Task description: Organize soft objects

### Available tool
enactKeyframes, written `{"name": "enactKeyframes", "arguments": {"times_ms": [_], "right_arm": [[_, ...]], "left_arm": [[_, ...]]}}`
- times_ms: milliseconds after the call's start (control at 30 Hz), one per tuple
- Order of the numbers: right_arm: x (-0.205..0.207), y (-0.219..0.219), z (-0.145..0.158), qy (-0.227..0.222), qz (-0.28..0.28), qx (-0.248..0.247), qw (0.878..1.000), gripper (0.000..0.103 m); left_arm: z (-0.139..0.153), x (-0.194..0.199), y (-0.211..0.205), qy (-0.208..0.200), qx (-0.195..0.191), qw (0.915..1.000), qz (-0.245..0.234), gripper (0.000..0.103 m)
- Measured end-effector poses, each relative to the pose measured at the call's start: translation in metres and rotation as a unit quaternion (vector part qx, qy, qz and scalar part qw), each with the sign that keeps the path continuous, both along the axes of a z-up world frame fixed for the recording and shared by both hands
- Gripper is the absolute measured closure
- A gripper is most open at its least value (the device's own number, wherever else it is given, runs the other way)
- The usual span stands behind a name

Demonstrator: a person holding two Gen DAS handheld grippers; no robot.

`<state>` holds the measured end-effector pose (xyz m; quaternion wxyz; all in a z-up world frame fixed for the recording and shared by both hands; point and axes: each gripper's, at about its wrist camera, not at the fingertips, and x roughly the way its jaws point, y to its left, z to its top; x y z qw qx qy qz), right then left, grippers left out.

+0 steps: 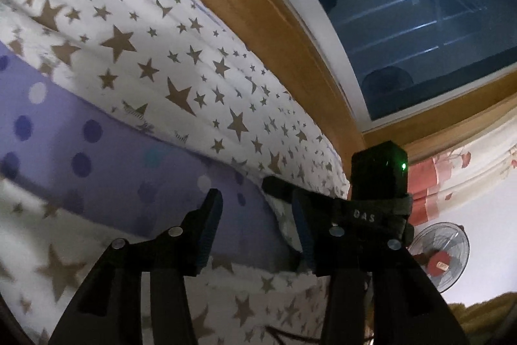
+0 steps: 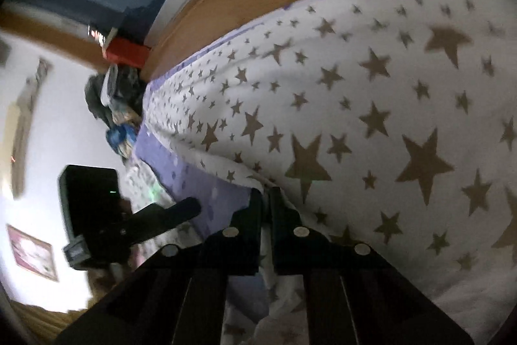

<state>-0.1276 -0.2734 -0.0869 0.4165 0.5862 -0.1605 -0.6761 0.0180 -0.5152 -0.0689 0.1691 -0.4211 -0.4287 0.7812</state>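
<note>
The right gripper (image 2: 265, 199) pinches the white star-printed quilt (image 2: 371, 118). The left gripper (image 1: 255, 215) is wide apart; only its view shows "DAS" (at 4 o'clock).

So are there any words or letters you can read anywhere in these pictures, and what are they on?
"DAS": on the black band of the other gripper, seen from the left wrist camera.
Fan: the label on its red hub is too small to read.
Wall picture: too blurred to read.
Nothing else carries text.
</note>
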Motion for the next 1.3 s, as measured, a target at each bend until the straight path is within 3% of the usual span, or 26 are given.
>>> {"name": "enactKeyframes", "arguments": {"times_ms": [400,600,733,900,1100,1300], "right_arm": [[0.006,0.002,0.004,0.002,0.008,-0.035,0.999,0.099],[0.008,0.006,0.014,0.009,0.004,-0.047,0.999,0.099],[0.007,0.008,0.025,0.020,0.005,-0.056,0.998,0.099],[0.011,0.009,0.030,0.028,0.018,-0.055,0.998,0.100],[0.024,0.006,0.021,0.037,0.047,-0.025,0.998,0.100],[0.043,-0.006,0.016,0.050,0.119,0.033,0.991,0.097]], "left_arm": [[-0.010,-0.029,0.006,0.000,0.024,0.9988,0.043,0.057],[-0.007,-0.029,0.018,-0.013,-0.001,0.9996,0.026,0.057],[-0.008,-0.029,0.031,-0.015,0.007,0.9997,0.018,0.057],[-0.010,-0.030,0.015,-0.013,0.018,0.9977,0.064,0.056],[0.002,-0.007,-0.015,-0.010,0.015,0.9920,0.125,0.056],[0.028,0.028,-0.032,-0.005,-0.038,0.9883,0.148,0.056]]}}
